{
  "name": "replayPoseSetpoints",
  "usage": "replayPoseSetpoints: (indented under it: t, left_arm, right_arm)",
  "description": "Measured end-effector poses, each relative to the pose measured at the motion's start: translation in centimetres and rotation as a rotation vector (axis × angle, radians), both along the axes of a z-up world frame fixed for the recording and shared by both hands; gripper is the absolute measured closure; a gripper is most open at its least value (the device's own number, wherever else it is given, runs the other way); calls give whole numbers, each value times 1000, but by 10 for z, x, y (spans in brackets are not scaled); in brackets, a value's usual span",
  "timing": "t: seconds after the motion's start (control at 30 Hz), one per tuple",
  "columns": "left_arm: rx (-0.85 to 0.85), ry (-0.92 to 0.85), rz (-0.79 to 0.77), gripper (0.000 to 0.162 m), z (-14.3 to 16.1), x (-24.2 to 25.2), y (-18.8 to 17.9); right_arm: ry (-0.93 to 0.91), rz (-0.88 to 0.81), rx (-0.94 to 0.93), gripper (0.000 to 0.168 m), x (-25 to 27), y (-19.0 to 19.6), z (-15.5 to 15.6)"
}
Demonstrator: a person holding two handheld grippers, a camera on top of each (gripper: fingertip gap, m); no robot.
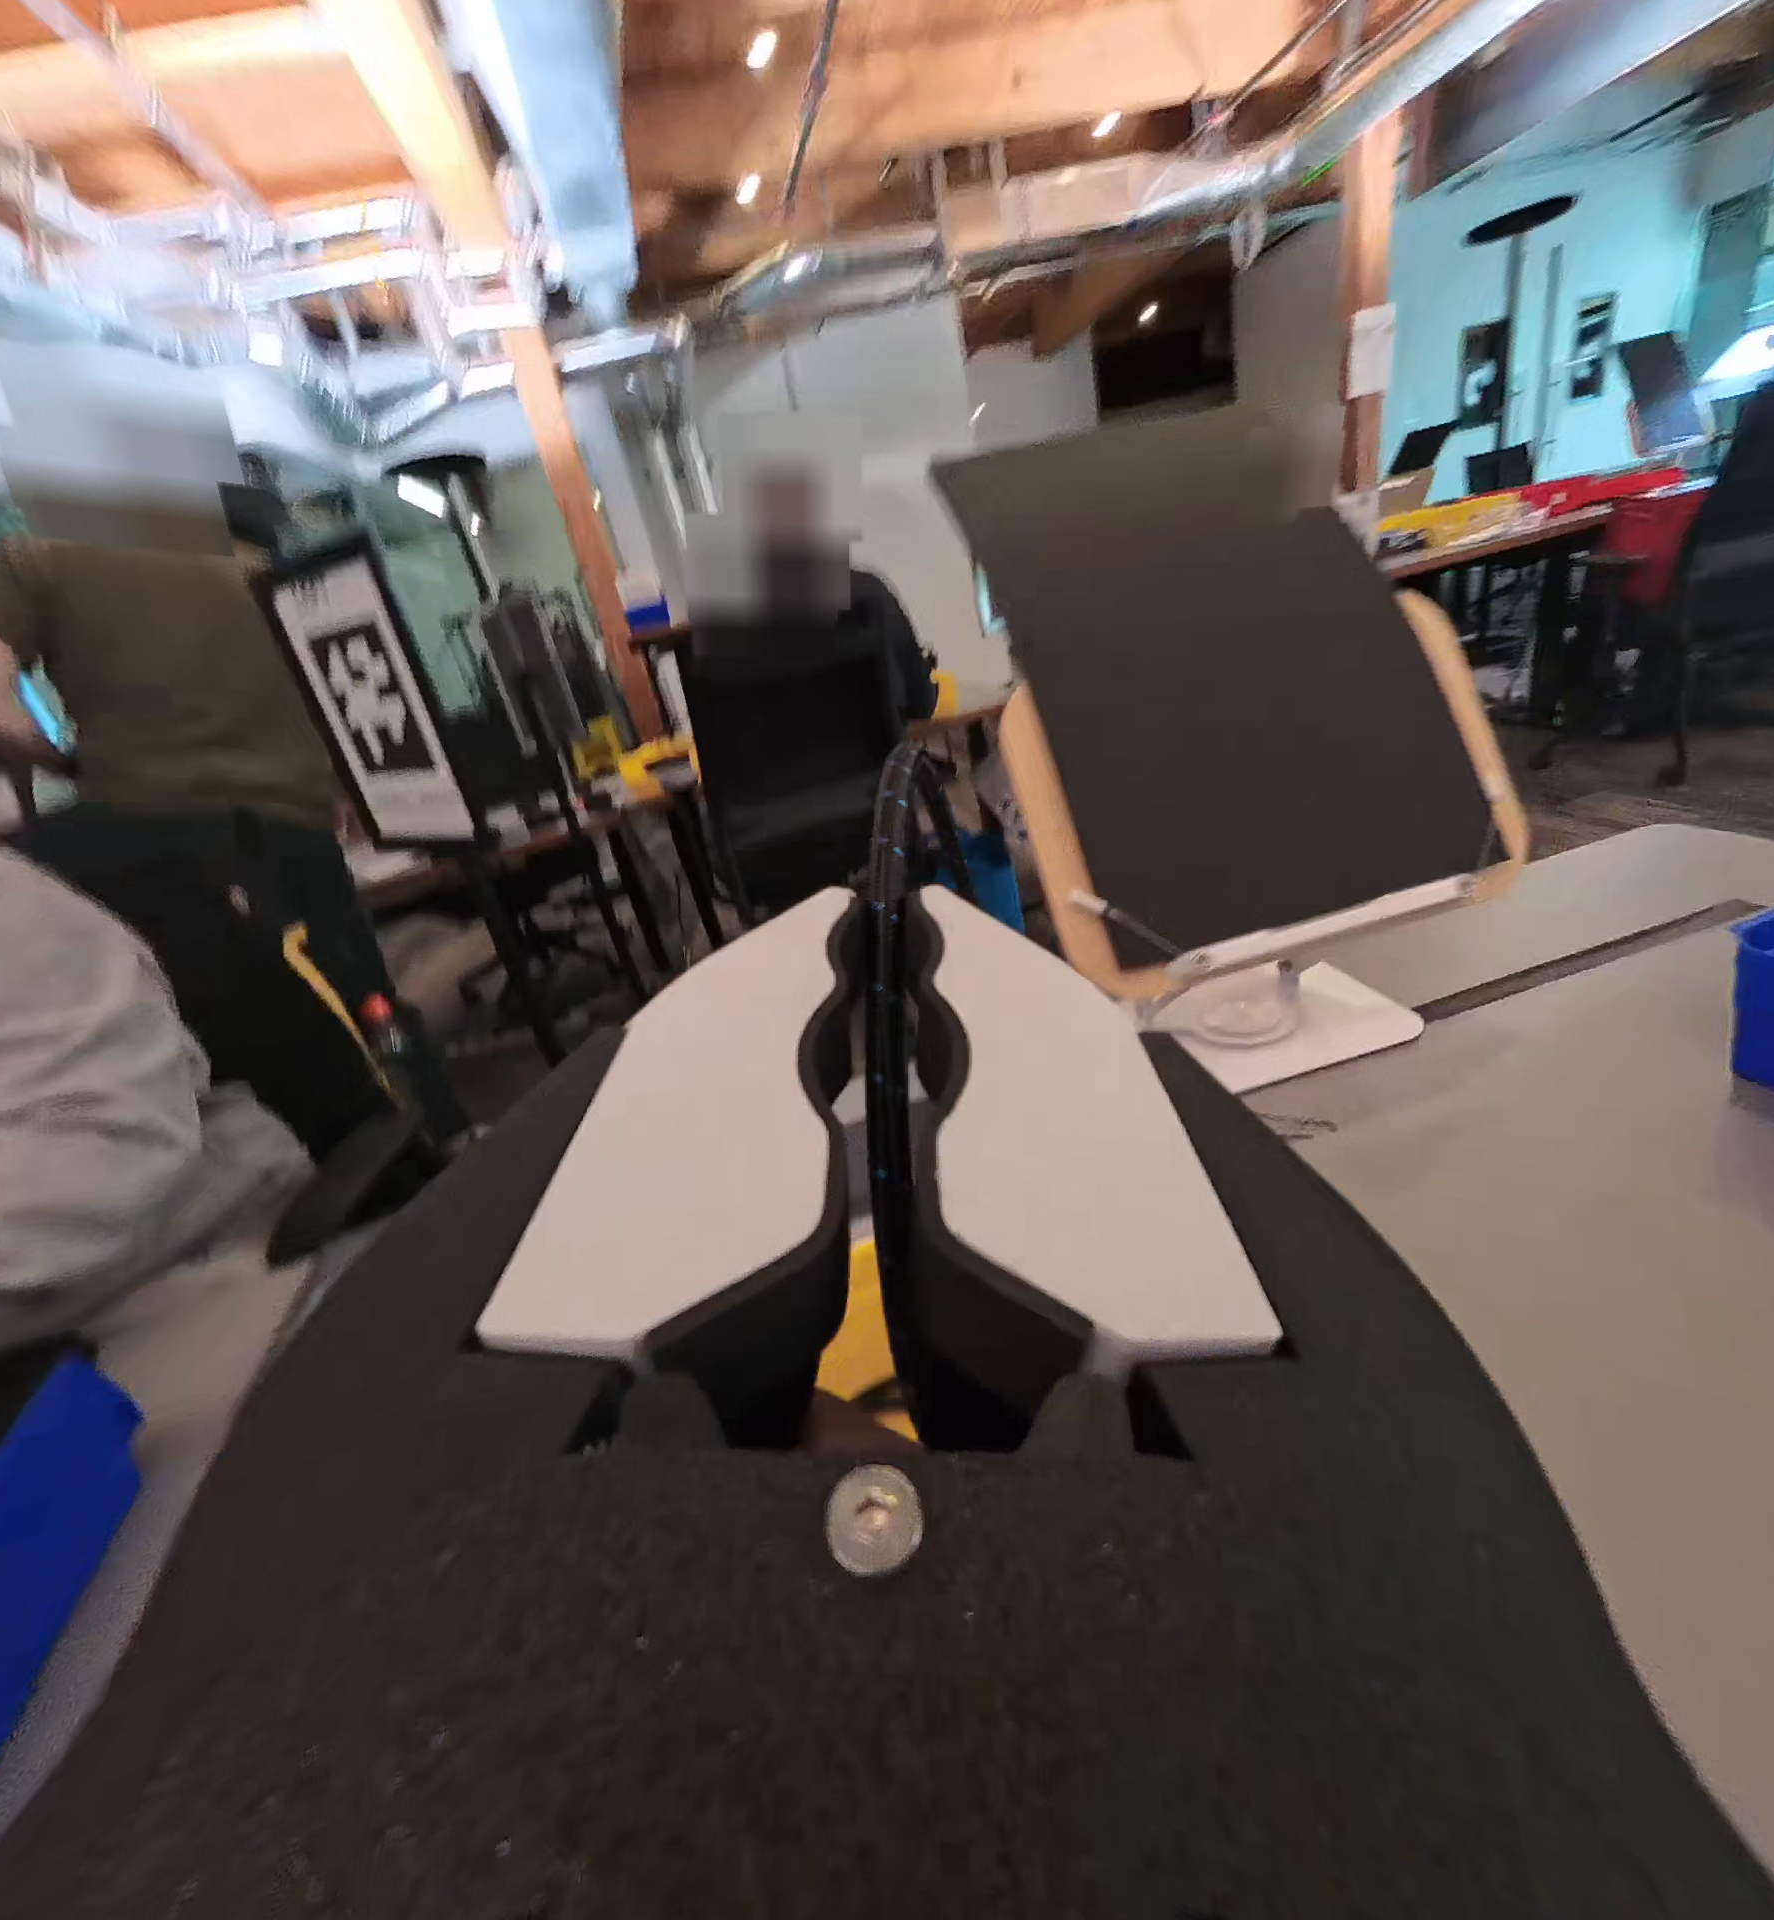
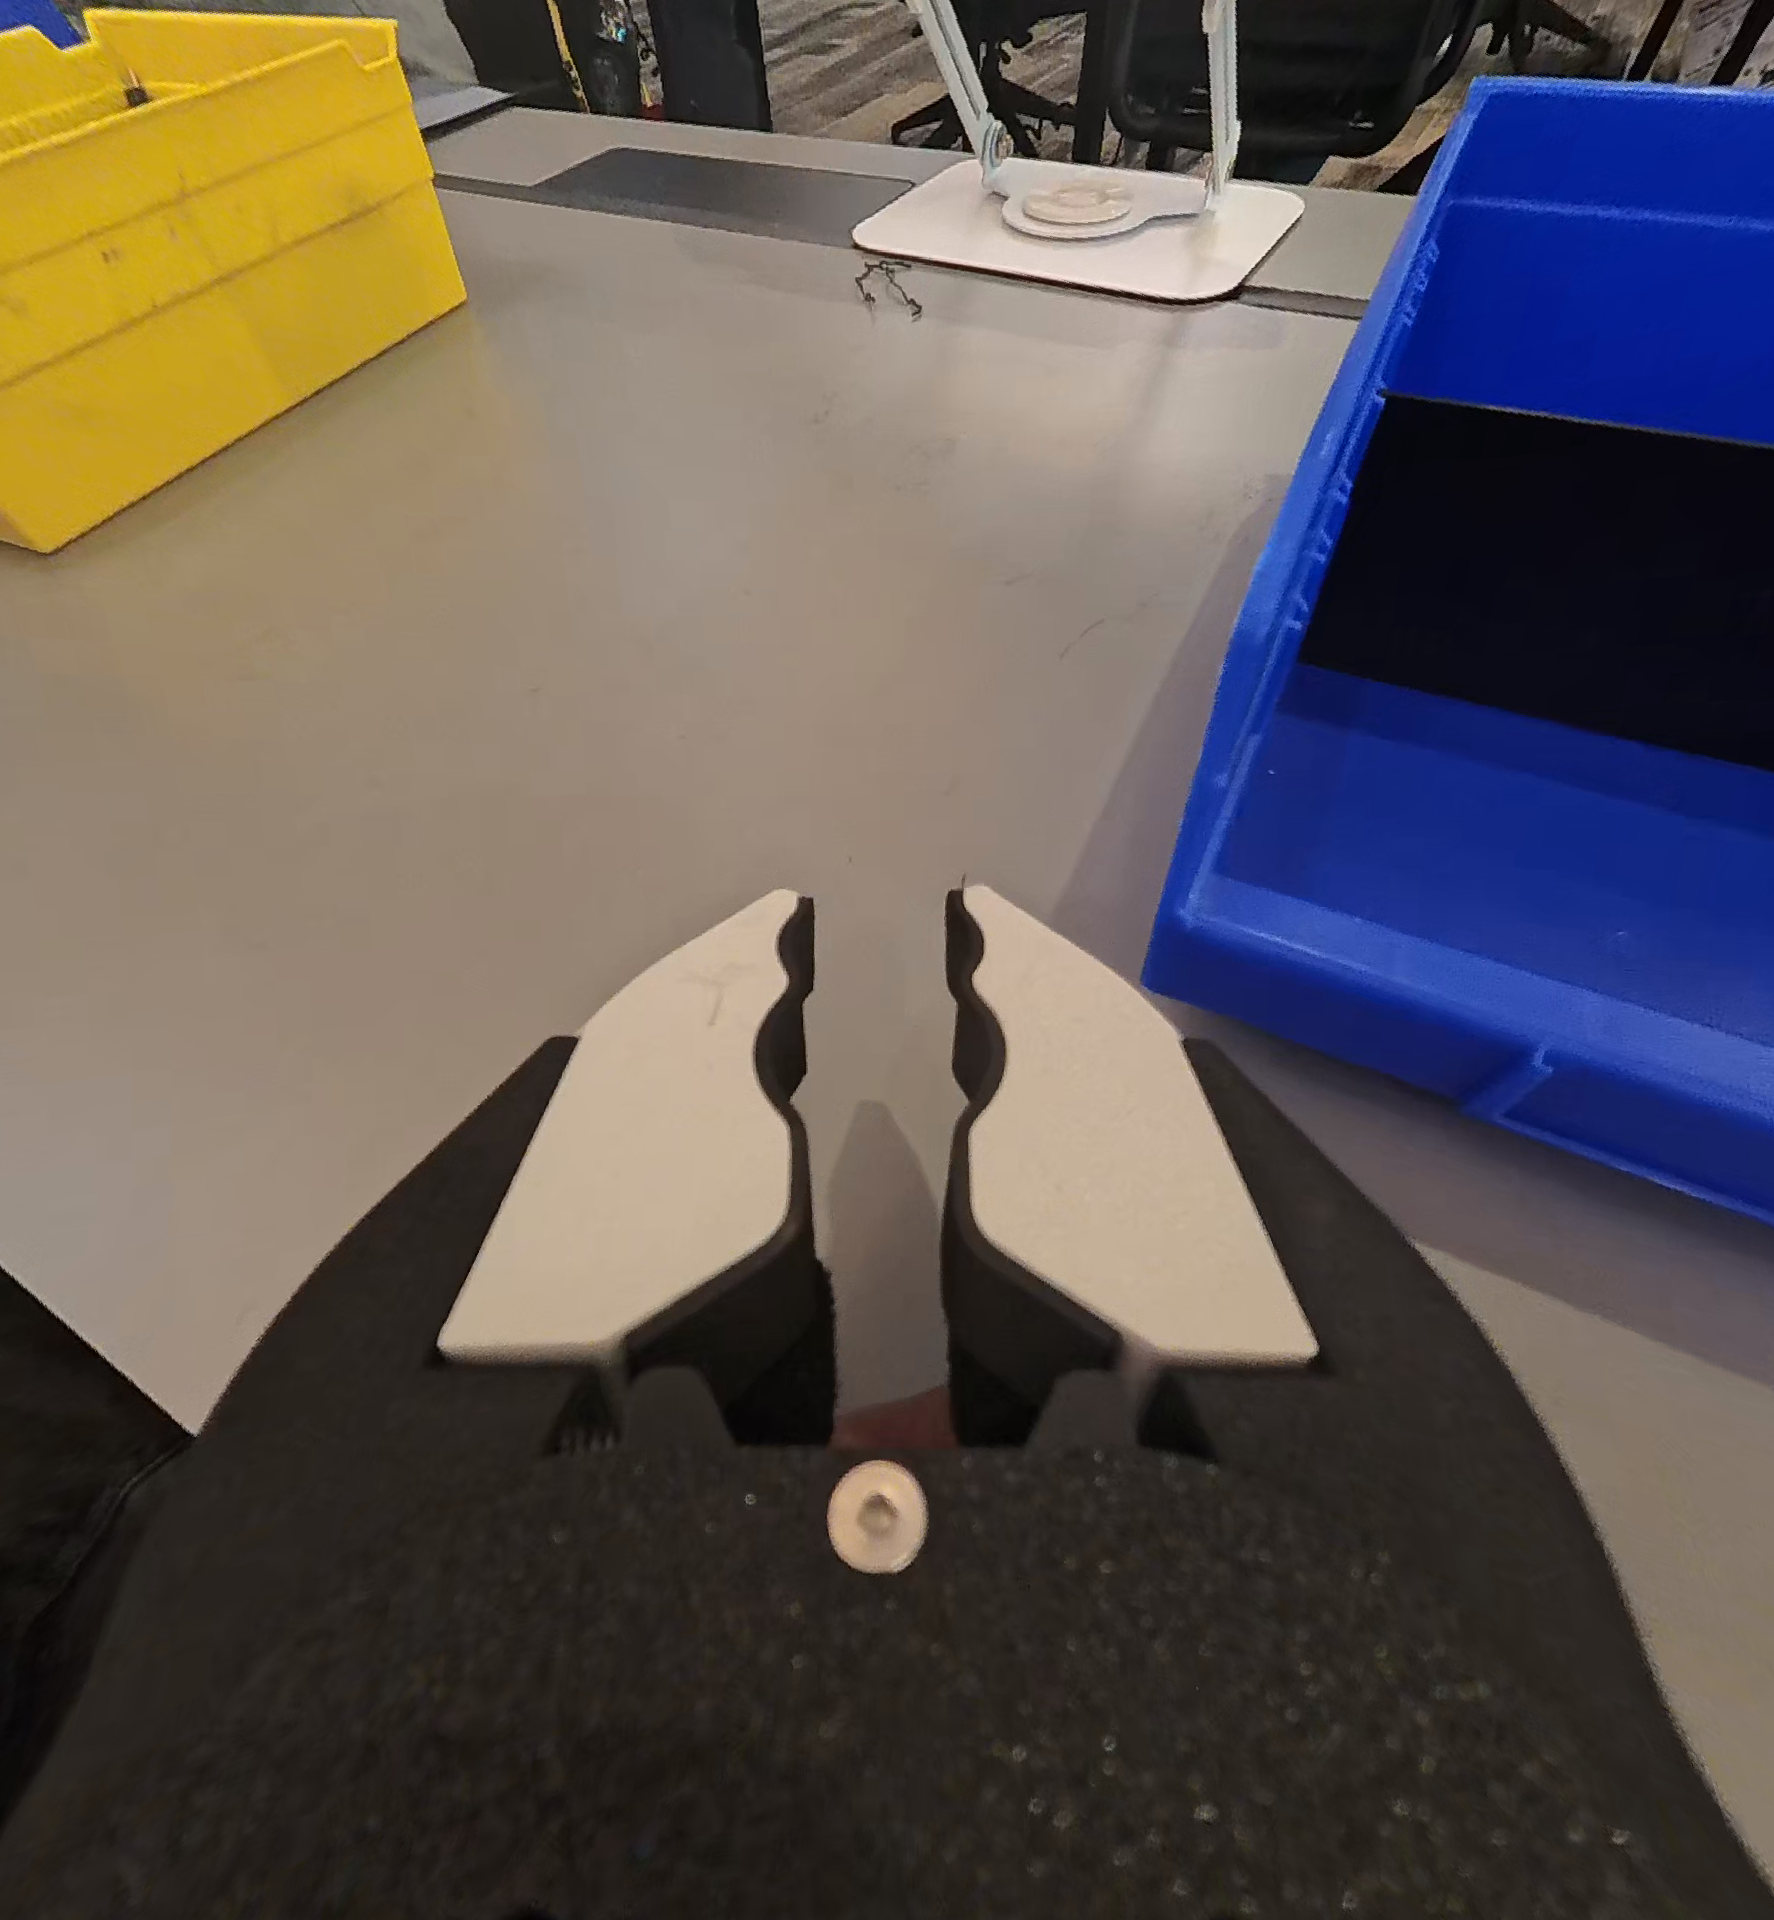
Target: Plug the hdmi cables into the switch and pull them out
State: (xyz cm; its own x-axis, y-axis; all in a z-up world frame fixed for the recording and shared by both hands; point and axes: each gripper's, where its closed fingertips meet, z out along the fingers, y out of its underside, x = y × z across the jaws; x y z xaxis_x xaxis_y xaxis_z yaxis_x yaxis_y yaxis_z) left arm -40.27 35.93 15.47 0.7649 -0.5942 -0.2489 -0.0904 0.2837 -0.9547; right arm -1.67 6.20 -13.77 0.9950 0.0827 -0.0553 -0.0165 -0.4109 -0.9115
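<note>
My left gripper point(image 1: 885, 902) is shut on a black braided HDMI cable point(image 1: 888, 1049) with blue flecks. The cable runs along the gap between the fingers, arches past the tips and drops out of sight behind them. Something yellow point(image 1: 857, 1309) shows below the fingers. My right gripper point(image 2: 881, 902) is open and empty, held low over the grey table point(image 2: 571, 644). No switch shows in either view.
A yellow bin point(image 2: 156, 270) stands at the far left and a blue bin point(image 2: 1548, 748) at the right of the table. A white stand base point(image 2: 1080, 223) holding a dark panel point(image 1: 1236, 707) sits at the back. People sit beyond the table edge. There is about 55 centimetres between the tips of the two grippers.
</note>
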Motion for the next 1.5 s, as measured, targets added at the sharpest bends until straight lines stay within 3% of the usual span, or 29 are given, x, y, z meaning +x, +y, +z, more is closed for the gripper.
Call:
replayPoseSetpoints:
  t: [0.1, 0.17, 0.3, 0.43, 0.57, 0.77, 0.97, 1.07, 1.13, 1.37, 1.5]
  left_arm:
    - [190, 159, -56, 155, 22, 42, -53]
    - [324, 317, -96, 155, 18, 82, -92]
    - [505, 611, -217, 155, -33, 165, -153]
    - [706, 903, -107, 156, -89, 218, -149]
    - [747, 960, -107, 156, -125, 254, -142]
    - [410, 940, -426, 156, -230, 286, -203]
    - [-55, 893, -604, 156, -288, 267, -245]
    - [-341, 736, -732, 152, -290, 265, -270]
    - [-473, 663, -792, 137, -287, 262, -282]
    - [-686, 347, -852, 131, -264, 225, -305]
    - [-696, 259, -773, 132, -261, 198, -300]
  right_arm:
    - [-2, 0, -4, 145, 0, 0, -1]
    - [-5, -1, 1, 145, 0, 1, 0]
    - [-11, -3, 14, 145, 0, 1, 2]
    - [-12, -11, 24, 145, 2, 0, 4]
    - [-5, -21, 30, 145, 6, -3, 6]
    - [11, -39, 33, 145, 12, -6, 7]
    - [16, -34, 33, 145, 11, -6, 7]
    - [8, -20, 25, 145, 7, -4, 6]
    - [-3, -13, 22, 145, 5, -2, 5]
    - [2, 5, 64, 145, 3, -5, 14]
    - [24, 19, 81, 144, 0, -6, 16]
